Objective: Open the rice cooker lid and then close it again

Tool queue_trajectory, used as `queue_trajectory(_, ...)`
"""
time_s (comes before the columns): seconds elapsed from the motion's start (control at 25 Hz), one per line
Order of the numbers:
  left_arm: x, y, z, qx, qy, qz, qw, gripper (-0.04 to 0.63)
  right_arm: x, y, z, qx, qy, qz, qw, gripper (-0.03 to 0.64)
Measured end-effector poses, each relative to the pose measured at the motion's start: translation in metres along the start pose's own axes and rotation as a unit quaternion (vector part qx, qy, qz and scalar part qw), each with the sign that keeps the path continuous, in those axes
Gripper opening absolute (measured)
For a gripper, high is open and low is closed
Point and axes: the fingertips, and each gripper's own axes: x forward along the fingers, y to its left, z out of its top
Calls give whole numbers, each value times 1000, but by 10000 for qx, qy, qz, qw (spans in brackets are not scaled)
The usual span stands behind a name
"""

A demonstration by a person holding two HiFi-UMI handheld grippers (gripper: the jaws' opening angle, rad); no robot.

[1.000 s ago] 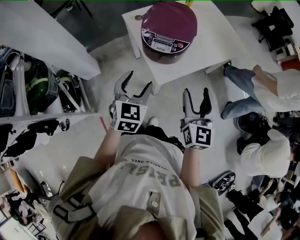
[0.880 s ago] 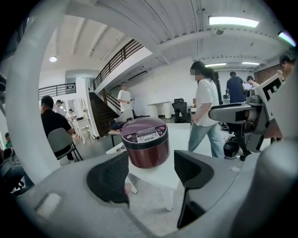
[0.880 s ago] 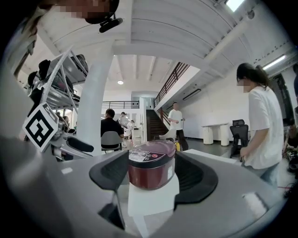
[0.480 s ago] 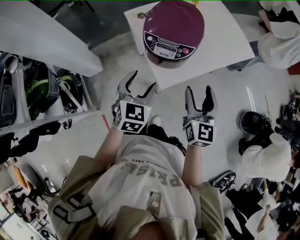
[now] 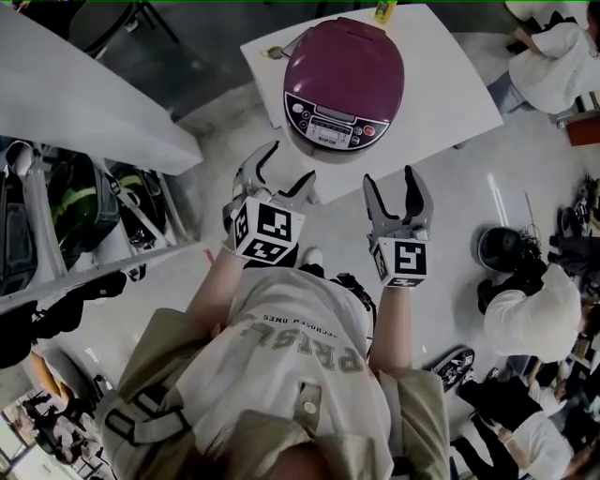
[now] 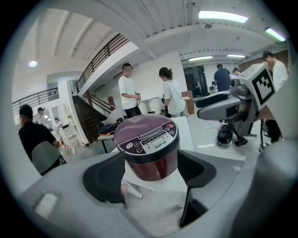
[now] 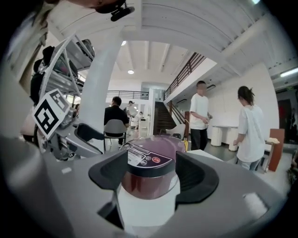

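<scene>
So here's your setup: the rice cooker (image 5: 344, 82) sits on the white table (image 5: 441, 84) straight ahead of you, closer to the near edge. Its control panel (image 5: 336, 122) faces you. The maroon lid (image 5: 343, 58) is down and shut, nothing touching it.

Your left gripper (image 5: 289, 164) hangs over the floor just short of the table's near corner, tilted a bit to the right. Its jaws are opening right now with nothing between them. In the left gripper view you only see the cooker framed in the gap, well beyond the dark pads. Your right gripper (image 5: 390, 178) is level with it on the other side, also over the floor and short of the table edge. Its jaws stand apart and empty too. Same deal in the right gripper view: the cooker shows through the gap but isn't inside it. The two grippers are near each other but apart, each with its marker cube (image 5: 267, 232) facing up at you.

Other stuff: a small yellowish bottle (image 5: 382, 9) stands at the far edge of the table behind the cooker. A person in a white top (image 5: 553, 52) is off past the table's right side.
</scene>
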Motion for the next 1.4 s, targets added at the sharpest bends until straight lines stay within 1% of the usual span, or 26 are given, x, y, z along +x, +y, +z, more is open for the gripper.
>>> queue_trajectory(0.08,11,1,3,579,113,-272,9979,395,17,9,3,-394,190,367,9984,304)
queue_trajectory(0.12,17,1,3,926,194,-416,9946,407,26,16,4,-617,312,592,9959,315)
queue_trajectory(0.2,28,2,3,1639,354,-644,9837,426,44,31,4,-1073,591,1066,9867,342)
queue_trajectory(0.28,38,1,3,2303,478,-789,9687,428,58,44,-3,-1491,924,1466,9735,360)
queue_trajectory(0.36,48,-3,1,2828,580,-922,9530,428,68,52,-17,-1822,1297,1726,9593,371)
queue_trajectory(0.48,63,-11,0,3489,755,-1072,9279,451,81,61,-31,-2274,1710,1999,9376,385)
queue_trajectory(0.6,78,-11,-2,4126,974,-1030,8998,488,93,67,-39,-2727,1994,2163,9160,399)
queue_trajectory(0.68,86,-10,-6,4457,1108,-982,8828,506,100,70,-46,-3058,2178,2231,8996,407)
queue_trajectory(0.72,90,-10,-7,4586,1162,-957,8758,507,103,72,-50,-3214,2269,2260,8911,410)
queue_trajectory(0.76,93,-10,-9,4679,1209,-942,8704,508,106,73,-54,-3347,2351,2282,8835,413)
queue_trajectory(0.84,97,-11,-12,4768,1295,-936,8644,514,109,73,-61,-3550,2486,2291,8716,417)
queue_trajectory(0.92,101,-12,-14,4815,1377,-932,8605,518,112,72,-65,-3699,2582,2270,8631,420)
queue_trajectory(1.08,103,-11,-16,4923,1473,-892,8532,523,113,72,-68,-3864,2645,2289,8534,420)
queue_trajectory(1.16,103,-11,-19,4980,1496,-891,8495,523,113,71,-70,-4004,2668,2344,8447,420)
queue_trajectory(1.24,103,-11,-22,5060,1533,-907,8440,536,112,70,-72,-4154,2654,2370,8371,420)
queue_trajectory(1.32,103,-11,-24,5119,1581,-940,8391,543,112,70,-72,-4225,2611,2365,8351,420)
queue_trajectory(1.4,102,-11,-25,5152,1627,-957,8360,543,112,69,-73,-4274,2570,2341,8346,420)
